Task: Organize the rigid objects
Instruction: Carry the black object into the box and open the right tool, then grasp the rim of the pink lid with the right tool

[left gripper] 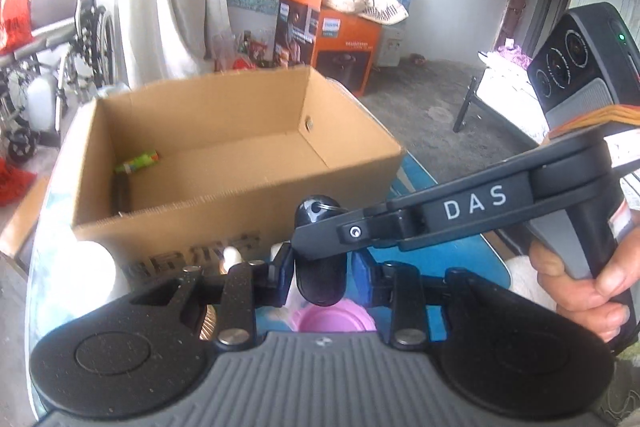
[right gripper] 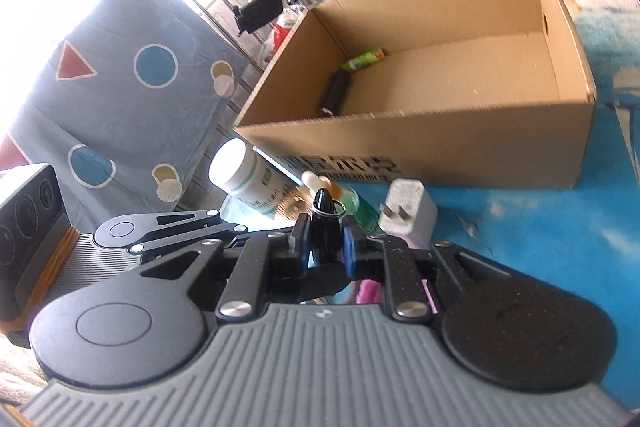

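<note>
Black capsule-shaped object (left gripper: 320,259) with a key ring sits clamped between both grippers' jaws before the open cardboard box (left gripper: 224,147), the right gripper (left gripper: 316,227) lettered "DAS" seen from the left gripper (left gripper: 320,267), whose view alone shows an orange Philips carton (left gripper: 344,47), while the right's shows a white charger plug (right gripper: 406,213).

Cardboard box (right gripper: 460,155) open on top; bottles (right gripper: 248,183) crowd its near wall.

- Open brown cardboard box (right gripper: 460,151): matt, rough paper board.
- Small black capsule-shaped object (left gripper: 320,267): glossy smooth plastic, with metal ring.
- White round bottle (right gripper: 248,183): smooth plastic, paper label.
</note>
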`<act>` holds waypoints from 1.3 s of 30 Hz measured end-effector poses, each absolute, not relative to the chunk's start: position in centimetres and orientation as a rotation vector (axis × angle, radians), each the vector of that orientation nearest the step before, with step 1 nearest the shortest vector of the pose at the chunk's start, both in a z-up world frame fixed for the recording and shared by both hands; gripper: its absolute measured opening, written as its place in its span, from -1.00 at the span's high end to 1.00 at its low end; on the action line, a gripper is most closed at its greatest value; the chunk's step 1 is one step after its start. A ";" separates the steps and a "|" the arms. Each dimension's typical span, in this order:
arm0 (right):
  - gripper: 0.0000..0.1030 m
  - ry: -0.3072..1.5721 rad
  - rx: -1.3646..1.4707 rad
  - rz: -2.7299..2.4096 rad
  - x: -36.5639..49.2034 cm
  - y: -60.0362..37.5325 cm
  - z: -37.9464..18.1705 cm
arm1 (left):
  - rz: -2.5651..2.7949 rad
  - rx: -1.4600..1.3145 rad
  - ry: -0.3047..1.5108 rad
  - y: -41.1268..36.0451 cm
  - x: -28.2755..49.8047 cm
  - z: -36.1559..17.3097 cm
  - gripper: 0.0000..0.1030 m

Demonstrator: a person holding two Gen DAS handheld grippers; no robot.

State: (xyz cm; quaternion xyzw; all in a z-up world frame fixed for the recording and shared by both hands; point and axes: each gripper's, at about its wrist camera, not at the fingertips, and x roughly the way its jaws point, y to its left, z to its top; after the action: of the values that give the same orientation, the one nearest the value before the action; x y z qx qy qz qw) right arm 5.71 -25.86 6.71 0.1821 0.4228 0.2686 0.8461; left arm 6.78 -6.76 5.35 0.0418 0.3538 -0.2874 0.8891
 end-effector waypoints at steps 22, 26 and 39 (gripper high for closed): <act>0.66 1.325 0.579 0.595 31.2 -19.9 -2.1 | -0.361 0.216 0.979 -3.8 23.5 3.0 0.36; 0.31 1.351 0.585 0.577 31.2 -19.4 -3.0 | -0.350 0.208 0.966 -3.6 23.5 3.3 0.35; 0.10 1.033 0.564 0.584 17.9 -26.4 6.7 | -0.459 0.099 0.772 -3.1 13.3 8.8 0.14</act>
State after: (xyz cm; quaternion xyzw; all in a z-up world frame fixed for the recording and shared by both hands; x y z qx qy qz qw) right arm 17.88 -26.37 6.71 0.2621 0.4800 0.2715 0.7919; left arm 13.30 -3.13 8.79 0.0479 0.3730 -0.2216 0.8997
